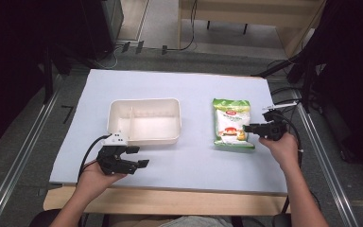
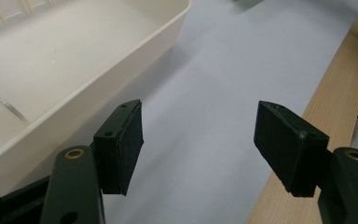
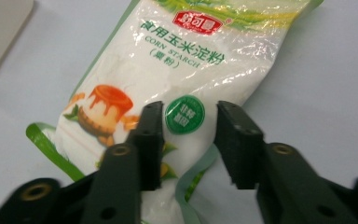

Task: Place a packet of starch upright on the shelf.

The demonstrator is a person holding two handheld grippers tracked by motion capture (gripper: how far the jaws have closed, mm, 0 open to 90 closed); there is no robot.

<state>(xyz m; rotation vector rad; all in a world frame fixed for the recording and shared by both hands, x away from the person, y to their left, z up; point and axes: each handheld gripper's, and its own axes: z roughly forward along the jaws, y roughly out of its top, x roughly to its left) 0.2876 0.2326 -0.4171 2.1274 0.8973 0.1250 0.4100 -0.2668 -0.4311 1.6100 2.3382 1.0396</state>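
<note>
Starting at your left, the left gripper [image 1: 139, 157] rests low over the surface [image 1: 189, 161] just in front of the white tray [image 1: 143, 136], its fingers [image 2: 121, 144] spread wide with nothing between them. The tray is one piece with a divider, so two compartments, both bare as far as you can see.

Move across to the one bag of corn starch [image 1: 232, 124], lying flat on the surface well apart from the tray, printed side up. Your right gripper [image 1: 248, 128] sits at its right edge, fingers [image 3: 150, 140] partly parted and straddling the lower corner of the pack; whether they press on the film or merely hover over it cannot be told from here.

Expect the bag to behave like a soft, fairly heavy pillow: the powder will shift and the pack will sag from any single hold. The glossy film looks slippery and could puncture if pinched hard. You would likely do best gripping the flat sealed edge or a corner.

Count: one bag, one tray, two grippers.
</note>
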